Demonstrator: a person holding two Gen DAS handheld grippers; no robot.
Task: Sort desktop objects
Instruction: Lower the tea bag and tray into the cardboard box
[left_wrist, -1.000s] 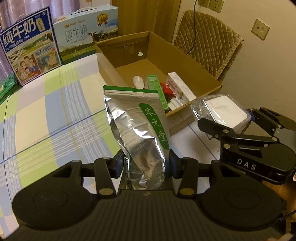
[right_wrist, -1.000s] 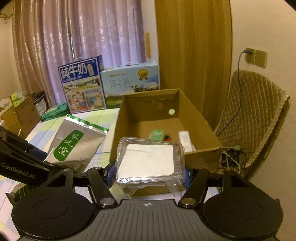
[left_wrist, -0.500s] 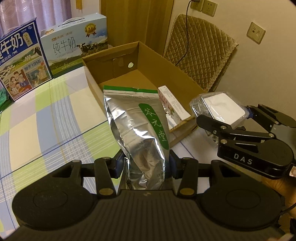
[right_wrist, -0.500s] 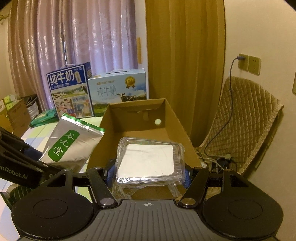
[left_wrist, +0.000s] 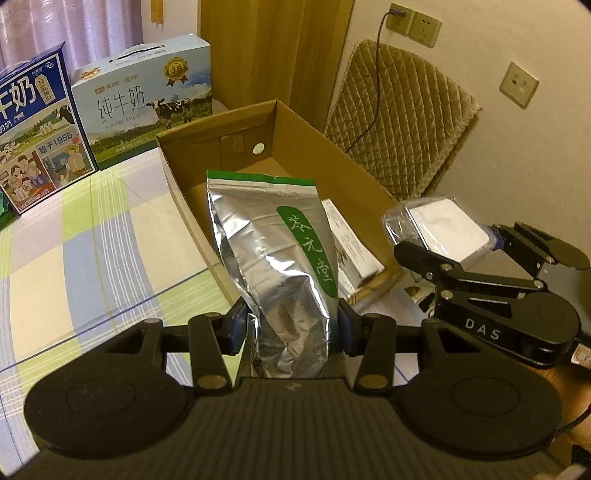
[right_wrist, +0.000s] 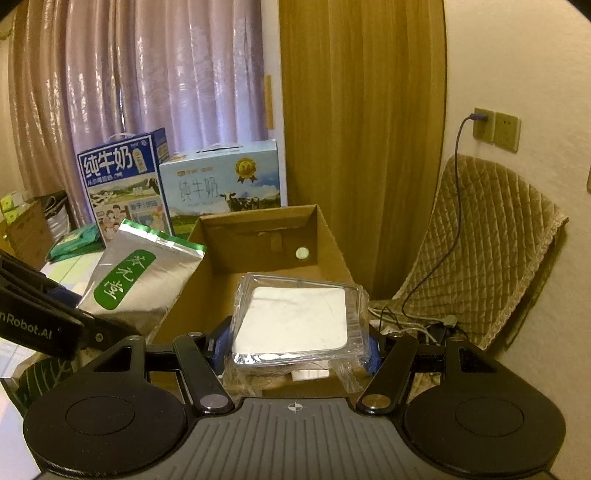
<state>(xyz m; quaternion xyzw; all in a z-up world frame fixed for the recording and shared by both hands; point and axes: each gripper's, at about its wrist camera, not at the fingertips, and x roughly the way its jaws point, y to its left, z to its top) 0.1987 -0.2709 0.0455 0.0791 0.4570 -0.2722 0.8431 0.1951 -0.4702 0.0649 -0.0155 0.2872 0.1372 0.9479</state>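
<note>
the left gripper (left_wrist: 291, 325) was clamped on a silver pouch (left_wrist: 273, 254) (upright between its jaws). the right gripper (right_wrist: 297, 349) pinched a clear case (right_wrist: 297, 317) flat between its jaws, above the cardboard box (right_wrist: 258, 236).

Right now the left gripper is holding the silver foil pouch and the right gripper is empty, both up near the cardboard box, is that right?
Not quite: the right gripper is not empty. The right wrist view shows its jaws shut on a clear plastic case. The left gripper does hold the silver foil pouch, and both are near the cardboard box.
</note>
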